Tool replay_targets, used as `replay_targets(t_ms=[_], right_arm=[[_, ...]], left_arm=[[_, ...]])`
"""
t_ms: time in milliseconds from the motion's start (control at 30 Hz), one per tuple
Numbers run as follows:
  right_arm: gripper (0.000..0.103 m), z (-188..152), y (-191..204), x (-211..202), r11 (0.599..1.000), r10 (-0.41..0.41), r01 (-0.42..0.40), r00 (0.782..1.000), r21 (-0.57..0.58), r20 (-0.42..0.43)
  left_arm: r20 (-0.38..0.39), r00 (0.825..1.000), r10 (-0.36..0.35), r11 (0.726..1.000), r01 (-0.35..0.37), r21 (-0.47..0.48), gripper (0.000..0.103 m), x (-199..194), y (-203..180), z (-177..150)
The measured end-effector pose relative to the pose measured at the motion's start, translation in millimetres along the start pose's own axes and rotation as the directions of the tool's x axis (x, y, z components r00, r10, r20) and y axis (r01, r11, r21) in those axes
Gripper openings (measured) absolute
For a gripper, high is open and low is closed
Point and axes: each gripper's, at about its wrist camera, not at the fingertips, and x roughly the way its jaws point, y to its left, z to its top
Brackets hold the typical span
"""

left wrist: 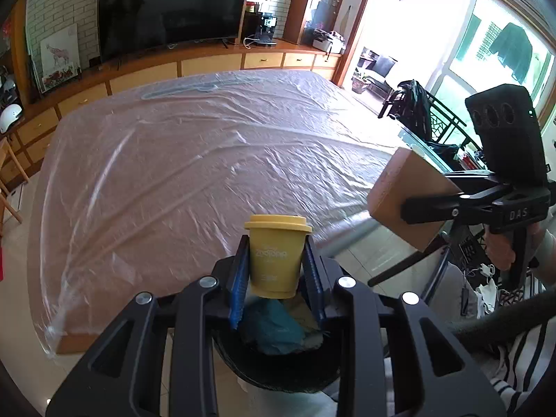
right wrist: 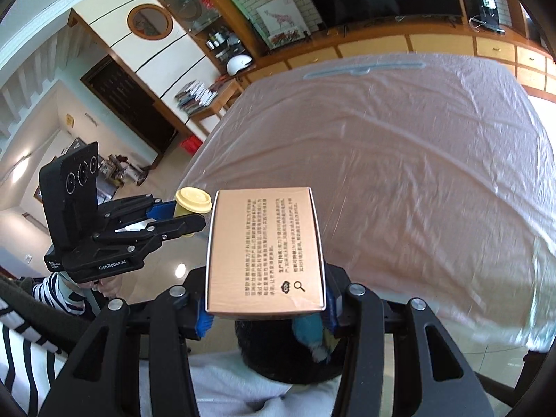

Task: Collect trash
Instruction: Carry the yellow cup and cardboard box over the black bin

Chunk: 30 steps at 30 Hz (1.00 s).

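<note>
My left gripper (left wrist: 277,248) is shut on a yellow lidded cup (left wrist: 276,267), held upright between its blue pads. It hangs over a black trash bin (left wrist: 264,371) with teal waste (left wrist: 274,326) inside. My right gripper (right wrist: 267,299) is shut on a brown cardboard box (right wrist: 266,250) with printed text on top, above the same bin (right wrist: 278,354). In the left wrist view the box (left wrist: 403,180) and right gripper (left wrist: 408,205) are at the right. In the right wrist view the left gripper (right wrist: 187,215) and cup (right wrist: 193,199) are at the left.
A large table under a clear plastic sheet (left wrist: 194,160) lies just beyond the bin. A television (left wrist: 170,10) and wooden cabinets (left wrist: 208,64) stand at the back. Dark metal chairs (left wrist: 427,118) are at the right. A striped sleeve (right wrist: 52,288) and pale tiled floor (right wrist: 166,271) are near.
</note>
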Motion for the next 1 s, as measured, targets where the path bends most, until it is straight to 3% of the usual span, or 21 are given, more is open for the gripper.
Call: replay_targets(t_ms=[200, 433, 667, 1000], right_arm=[[0.046, -30.7, 6.0, 3.4, 1.000, -0.002, -0.001, 0.997, -0.027, -0.077], [0.046, -56.6, 8.8, 25.7, 0.997, -0.041, 0.029, 0.984, -0.068, -0.173], [0.046, -75.0, 6.1, 54.5, 0.992, -0.093, 0.072, 0.969, -0.100, -0.230], [0.046, -78.1, -0.2, 88.7, 0.984, -0.170, 0.151, 0.958, -0.097, -0.230]], left_arm=[[-0.050, 0.998, -0.029, 0.999, 0.031, 0.036, 0.032, -4.3, -21.8, -27.7], [-0.138, 0.989, -0.046, 0.998, 0.051, 0.031, 0.032, 18.0, -36.1, -55.7], [-0.200, 0.980, -0.005, 1.000, 0.011, 0.026, 0.032, 47.0, -35.3, -73.3], [-0.241, 0.969, 0.060, 0.998, -0.064, -0.007, 0.032, 76.8, -20.5, -85.2]])
